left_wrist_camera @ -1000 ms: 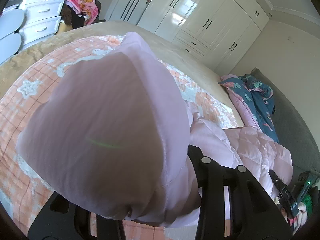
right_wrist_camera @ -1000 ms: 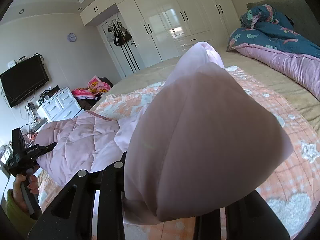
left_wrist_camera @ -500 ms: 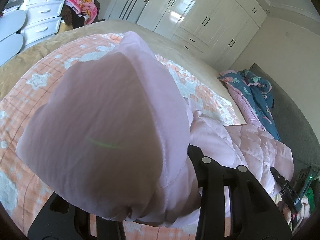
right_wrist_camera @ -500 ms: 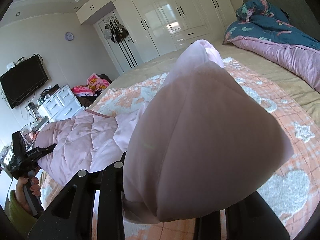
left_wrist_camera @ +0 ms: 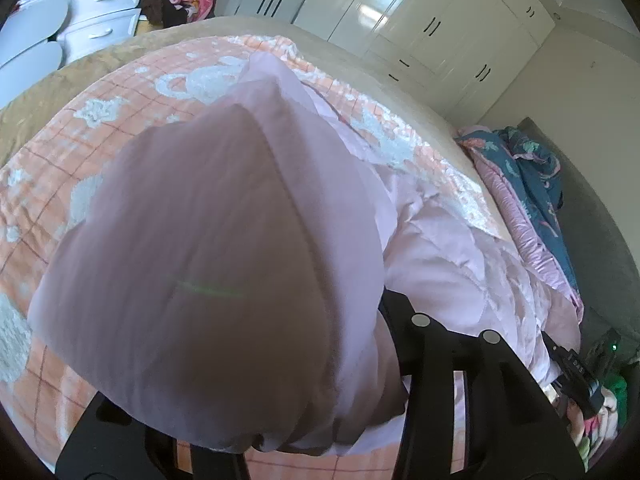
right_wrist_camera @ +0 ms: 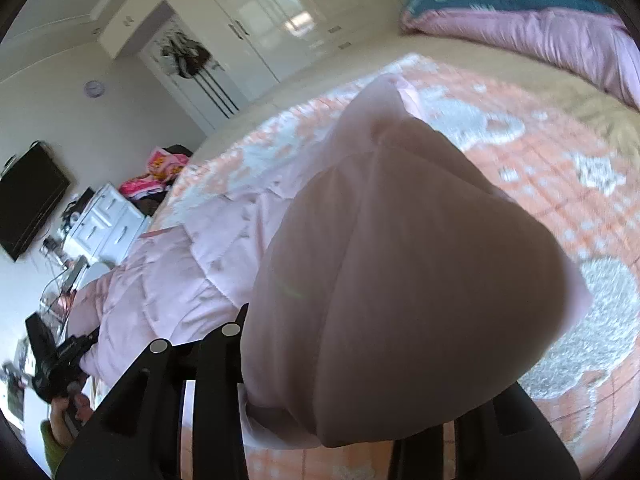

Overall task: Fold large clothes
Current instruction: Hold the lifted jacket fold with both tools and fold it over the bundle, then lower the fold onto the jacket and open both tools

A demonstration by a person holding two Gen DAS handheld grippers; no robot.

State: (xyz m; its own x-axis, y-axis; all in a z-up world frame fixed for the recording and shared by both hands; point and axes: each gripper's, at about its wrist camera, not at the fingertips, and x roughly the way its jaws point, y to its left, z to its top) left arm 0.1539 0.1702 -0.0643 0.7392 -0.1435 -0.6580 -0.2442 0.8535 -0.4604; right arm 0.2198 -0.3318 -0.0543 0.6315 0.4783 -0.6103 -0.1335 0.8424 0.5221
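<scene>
— Where the pale pink quilted padded jacket (left_wrist_camera: pixel 208 264) bulges up, how much room is around it?
— Plenty: the peach checked bedspread with white patches (left_wrist_camera: pixel 52 168) lies bare to the left, tan bed edge beyond. A pink-and-teal duvet (right_wrist_camera: pixel 532 28) is heaped well apart at the headboard.
— And the claws?
— Left claw (left_wrist_camera: pixel 256 446) is clamped on a puffed jacket fold, tilted over the bed. Right claw (right_wrist_camera: pixel 320 444) is clamped on another fold; the jacket's body trails across the bedspread between them
</scene>
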